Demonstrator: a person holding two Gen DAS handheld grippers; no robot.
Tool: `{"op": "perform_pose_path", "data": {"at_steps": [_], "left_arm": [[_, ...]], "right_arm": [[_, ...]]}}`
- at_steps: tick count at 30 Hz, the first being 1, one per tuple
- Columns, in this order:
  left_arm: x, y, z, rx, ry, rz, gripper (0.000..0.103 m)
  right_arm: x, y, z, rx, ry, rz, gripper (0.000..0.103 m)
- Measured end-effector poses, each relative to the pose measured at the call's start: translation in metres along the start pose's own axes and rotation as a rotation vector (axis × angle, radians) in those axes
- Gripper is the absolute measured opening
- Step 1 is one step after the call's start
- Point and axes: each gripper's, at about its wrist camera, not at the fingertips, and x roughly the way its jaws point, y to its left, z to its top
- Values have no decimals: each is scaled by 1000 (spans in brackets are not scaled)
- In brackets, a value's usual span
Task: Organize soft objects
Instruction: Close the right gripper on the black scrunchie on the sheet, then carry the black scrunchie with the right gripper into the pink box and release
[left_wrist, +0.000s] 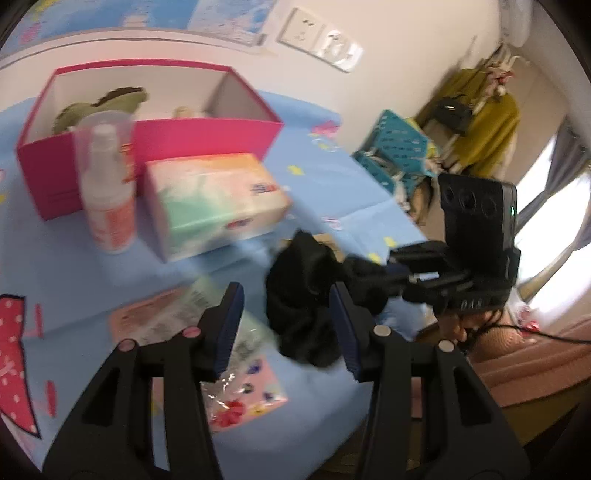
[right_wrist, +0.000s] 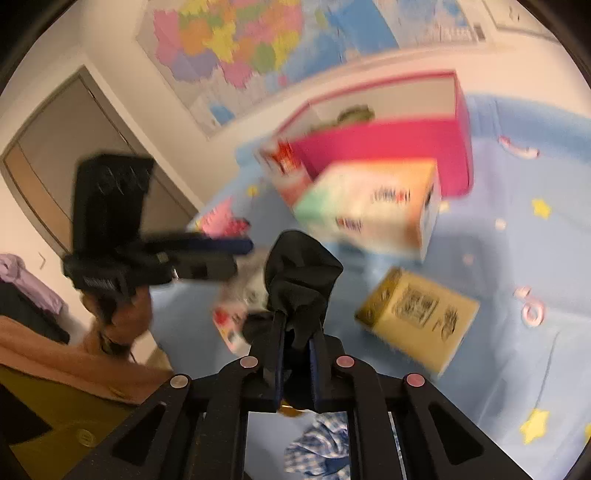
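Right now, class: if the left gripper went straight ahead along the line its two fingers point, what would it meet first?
Probably the crumpled black cloth, hanging just ahead between the open left gripper fingers and pinched by the right gripper. Behind it stands the pastel tissue box. Depth is unclear.

The right gripper (right_wrist: 295, 332) is clamped on a black cloth (right_wrist: 301, 269), which bunches up above its fingertips. Behind the cloth lies a tissue pack (right_wrist: 373, 206), and behind that a pink box (right_wrist: 388, 144) with something green inside. Right of the cloth sits a yellow carton (right_wrist: 417, 317). Left of it, the left gripper (right_wrist: 221, 245) points toward the cloth, blurred.
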Motion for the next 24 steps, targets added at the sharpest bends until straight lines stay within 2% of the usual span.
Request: {"op": "perform_pose_path", "data": {"at_steps": [3,7,9,11,12,14,15,19,21,22,24], "left_arm": [[2,-6,4,23,1,-35,58],[9,-9,12,45,5,-61,60],[14,-8,15,50,17,-32,60],[18,-7,13,66,23,0,60],[19,-6,11,65,30,13,60],[21,-3,8,53,41,18,60],[21,-1,7,48,43,19,60],[23,3,9,32,45,21,60],[25,3,9,36,49,19,60],[25,2,9,41,52,18,60],[27,-1,10,54,64,1,60]], "right_arm": [[-14,11,16,-36,-57,-7,6],[-28,21,39,-93,-119,-10,6],[-24,22,42,-116,-94,-48,6],[-18,19,38,-124,-56,-71,11],[-15,17,35,-119,-35,-79,17],[-7,10,24,-91,8,-79,62],[-2,7,17,-88,26,-76,65],[16,-1,-3,-86,96,-94,64],[26,-6,-8,-68,114,-109,48],[29,-8,-8,-59,118,-104,21],[25,-6,-5,-68,89,-100,18]]}}
